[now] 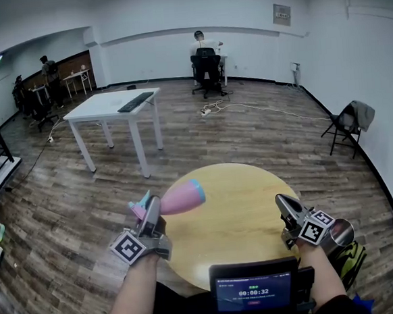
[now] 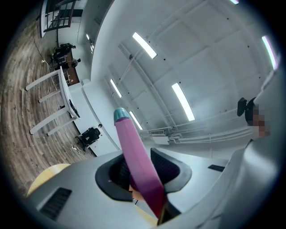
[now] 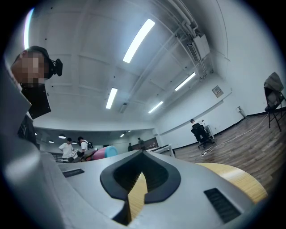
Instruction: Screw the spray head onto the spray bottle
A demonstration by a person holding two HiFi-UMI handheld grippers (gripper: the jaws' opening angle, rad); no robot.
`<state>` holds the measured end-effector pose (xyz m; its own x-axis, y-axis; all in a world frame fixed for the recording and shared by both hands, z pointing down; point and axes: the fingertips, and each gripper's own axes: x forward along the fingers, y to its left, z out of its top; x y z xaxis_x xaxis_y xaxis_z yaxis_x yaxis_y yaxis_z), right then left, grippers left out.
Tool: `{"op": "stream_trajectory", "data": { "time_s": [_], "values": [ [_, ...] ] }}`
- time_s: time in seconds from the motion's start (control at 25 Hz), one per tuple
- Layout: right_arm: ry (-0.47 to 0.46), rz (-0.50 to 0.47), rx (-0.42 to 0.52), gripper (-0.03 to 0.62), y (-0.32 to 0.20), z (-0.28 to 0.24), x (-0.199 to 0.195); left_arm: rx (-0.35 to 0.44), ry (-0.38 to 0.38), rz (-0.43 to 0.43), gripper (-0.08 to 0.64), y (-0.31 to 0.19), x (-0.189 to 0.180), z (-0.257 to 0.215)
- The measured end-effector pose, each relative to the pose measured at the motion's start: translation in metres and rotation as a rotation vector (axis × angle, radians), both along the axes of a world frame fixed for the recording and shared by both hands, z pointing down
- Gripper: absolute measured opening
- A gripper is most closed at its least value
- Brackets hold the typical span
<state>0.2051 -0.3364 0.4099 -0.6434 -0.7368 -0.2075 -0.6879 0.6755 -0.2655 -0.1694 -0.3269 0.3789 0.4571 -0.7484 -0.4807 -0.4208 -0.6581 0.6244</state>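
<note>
A pink spray bottle with a light-blue end lies almost level above the round wooden table. My left gripper is shut on it near its left end. A small pink and teal part, seemingly the spray head, sticks out to the left of the jaws. In the left gripper view the pink bottle rises from between the jaws of the left gripper, blue end up. My right gripper hovers at the table's right edge, shut and empty. In its own view the right gripper has its jaws closed over the tabletop.
A white table with a keyboard stands on the wood floor beyond. A person sits on an office chair at the back wall, with cables on the floor nearby. A folding chair is at the right wall. A timer screen sits below me.
</note>
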Motion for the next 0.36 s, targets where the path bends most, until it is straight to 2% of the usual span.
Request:
{"op": "stream_trajectory", "data": {
  "time_s": [0.36],
  "values": [
    [0.002,-0.014,-0.01,0.011,0.001,0.0068,-0.0009,0.002,-0.001,0.012,0.133,-0.0001,0.0047,0.0015]
  ]
}}
